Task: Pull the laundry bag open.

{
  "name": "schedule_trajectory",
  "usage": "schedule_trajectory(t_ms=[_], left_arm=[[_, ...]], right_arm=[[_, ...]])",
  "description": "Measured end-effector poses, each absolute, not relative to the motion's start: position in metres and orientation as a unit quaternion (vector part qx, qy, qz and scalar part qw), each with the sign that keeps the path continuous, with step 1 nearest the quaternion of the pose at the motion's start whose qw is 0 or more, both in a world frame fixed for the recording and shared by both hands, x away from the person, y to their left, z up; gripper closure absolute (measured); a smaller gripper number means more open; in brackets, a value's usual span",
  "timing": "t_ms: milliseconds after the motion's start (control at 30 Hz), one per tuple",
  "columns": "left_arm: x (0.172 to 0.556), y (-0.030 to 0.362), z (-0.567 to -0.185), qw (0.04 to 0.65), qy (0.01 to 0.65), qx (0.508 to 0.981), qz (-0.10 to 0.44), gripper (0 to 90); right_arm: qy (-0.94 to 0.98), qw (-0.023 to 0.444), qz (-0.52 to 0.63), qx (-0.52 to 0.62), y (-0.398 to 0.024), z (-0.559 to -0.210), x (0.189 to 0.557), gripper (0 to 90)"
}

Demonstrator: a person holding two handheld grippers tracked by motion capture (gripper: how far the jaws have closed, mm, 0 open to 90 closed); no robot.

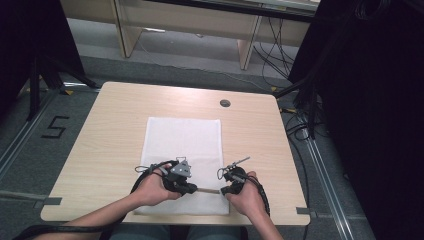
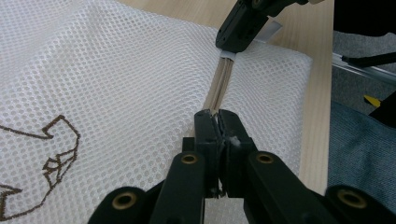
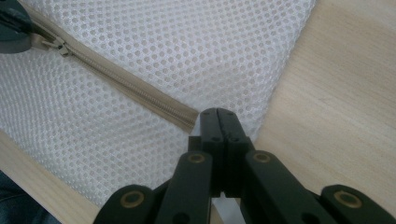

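A white mesh bag lies flat on the wooden table, with a beige zipper running along its near edge. My left gripper is shut on the zipper pull, and its jaws stand closed over the zipper. My right gripper is shut on the bag's edge at the zipper's end. Its closed jaws sit at the bag's corner. The pull shows by the left gripper's tip. The right gripper faces the left along the zipper.
A round cable hole sits at the table's far side. A brown print marks the bag. The table's near edge is just behind both hands. Desk legs and cables stand beyond the table.
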State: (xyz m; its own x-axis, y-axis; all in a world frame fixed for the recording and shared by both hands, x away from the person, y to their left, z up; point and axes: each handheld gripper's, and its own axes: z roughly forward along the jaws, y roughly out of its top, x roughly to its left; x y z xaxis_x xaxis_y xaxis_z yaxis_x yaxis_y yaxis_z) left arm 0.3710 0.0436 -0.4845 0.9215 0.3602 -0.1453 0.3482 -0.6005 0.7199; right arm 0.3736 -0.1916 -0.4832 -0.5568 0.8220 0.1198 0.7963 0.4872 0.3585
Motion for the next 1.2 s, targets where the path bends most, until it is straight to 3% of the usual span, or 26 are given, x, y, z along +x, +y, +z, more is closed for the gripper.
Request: schedule_trajectory(t_ms=[1200], left_arm=[[0.371,0.060,-0.483,0.399,0.202,0.895,0.006,87.3]], right_arm=[[0.859,0.031,0.191,0.474,-0.192,-0.483,0.374,90.0]])
